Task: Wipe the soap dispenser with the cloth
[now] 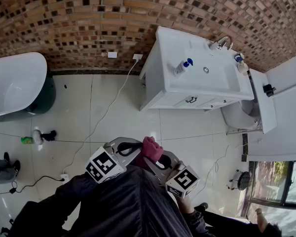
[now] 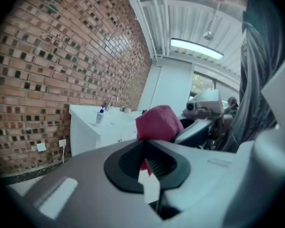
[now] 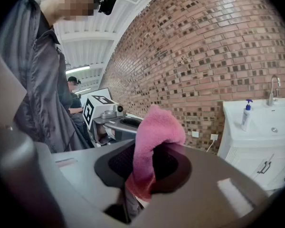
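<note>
Looking down on a vanity cabinet [image 1: 187, 98] standing against the brick wall [image 1: 89, 19] at upper right, with the soap dispenser [image 1: 182, 67] sitting on its top left of the basin [image 1: 212, 63] and the faucet [image 1: 221, 43] rising behind that basin. Finding a second bottle [image 1: 241, 66] at the top's right end, a toilet [image 1: 239, 115] just right of the cabinet, and a bathtub [image 1: 15, 83] well apart at far left. Noting a cable [image 1: 106, 113] running across the floor [image 1: 128, 122] from the wall socket [image 1: 137, 57]. Nearest, meeting the cloth [image 1: 151, 147] sitting between the jaws of the right gripper [image 3: 141, 175], just ahead of the left gripper [image 2: 145, 148], both well before the cabinet.
</note>
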The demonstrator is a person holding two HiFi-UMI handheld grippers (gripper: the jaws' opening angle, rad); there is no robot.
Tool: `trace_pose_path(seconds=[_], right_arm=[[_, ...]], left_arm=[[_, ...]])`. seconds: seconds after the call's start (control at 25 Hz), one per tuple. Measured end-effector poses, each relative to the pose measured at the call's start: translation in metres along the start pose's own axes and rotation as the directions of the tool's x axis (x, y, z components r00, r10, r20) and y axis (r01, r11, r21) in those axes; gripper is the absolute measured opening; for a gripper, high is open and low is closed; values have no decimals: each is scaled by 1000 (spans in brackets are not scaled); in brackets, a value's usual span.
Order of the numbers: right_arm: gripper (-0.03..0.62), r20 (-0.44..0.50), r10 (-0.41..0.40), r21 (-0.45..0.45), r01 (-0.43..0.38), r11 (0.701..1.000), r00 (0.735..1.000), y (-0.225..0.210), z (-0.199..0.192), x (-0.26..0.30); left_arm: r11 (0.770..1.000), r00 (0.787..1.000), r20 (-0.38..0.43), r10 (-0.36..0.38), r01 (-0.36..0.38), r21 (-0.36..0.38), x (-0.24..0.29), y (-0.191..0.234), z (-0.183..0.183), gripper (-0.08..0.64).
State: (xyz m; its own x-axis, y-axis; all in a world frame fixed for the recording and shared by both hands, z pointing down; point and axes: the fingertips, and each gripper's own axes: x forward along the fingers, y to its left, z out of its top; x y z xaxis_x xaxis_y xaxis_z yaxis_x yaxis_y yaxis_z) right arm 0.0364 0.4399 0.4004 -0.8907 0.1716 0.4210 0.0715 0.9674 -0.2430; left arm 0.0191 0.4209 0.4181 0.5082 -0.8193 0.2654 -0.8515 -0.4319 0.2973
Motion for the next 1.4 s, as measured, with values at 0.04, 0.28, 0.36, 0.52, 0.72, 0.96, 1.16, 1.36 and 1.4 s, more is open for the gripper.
trace_pose_path(seconds=[0.04,0.28,0.36,0.52,0.72,0.96,1.16,1.36,1.4], right_arm=[[77,5,-4,-7,4,1000,1000,-4,4,1],[77,17,-62,12,62,998,998,-49,14,-1],[77,16,-84,28,84,996,996,-69,17,-2],[75,18,-114,35,114,993,993,-117,25,-2],[75,16,-139,44,139,989,990,-203,37,-4],[75,9,-183,27,183,983,983,-327,75,-5],[74,18,-203,-33,203,979,979,-420,111,0],[72,62,-208,-91,213,973,976,-480,153,19],[72,72,-204,-95,210,973,976,-488,160,25]], left_arm=[[1000,1000,7,4,-4,3,2,5,3,0],[1000,1000,12,19,-19,4,16,38,17,0],[1000,1000,16,25,-25,1,22,49,23,0],[999,999,2,41,-41,2,44,76,30,0],[998,998,-13,62,-62,5,90,122,50,0],[996,995,-44,94,-94,-9,153,188,94,0],[994,993,-50,109,-109,-1,212,231,130,0],[990,990,-46,137,-137,-15,235,256,147,0],[990,989,-51,140,-141,-17,237,259,147,0]])
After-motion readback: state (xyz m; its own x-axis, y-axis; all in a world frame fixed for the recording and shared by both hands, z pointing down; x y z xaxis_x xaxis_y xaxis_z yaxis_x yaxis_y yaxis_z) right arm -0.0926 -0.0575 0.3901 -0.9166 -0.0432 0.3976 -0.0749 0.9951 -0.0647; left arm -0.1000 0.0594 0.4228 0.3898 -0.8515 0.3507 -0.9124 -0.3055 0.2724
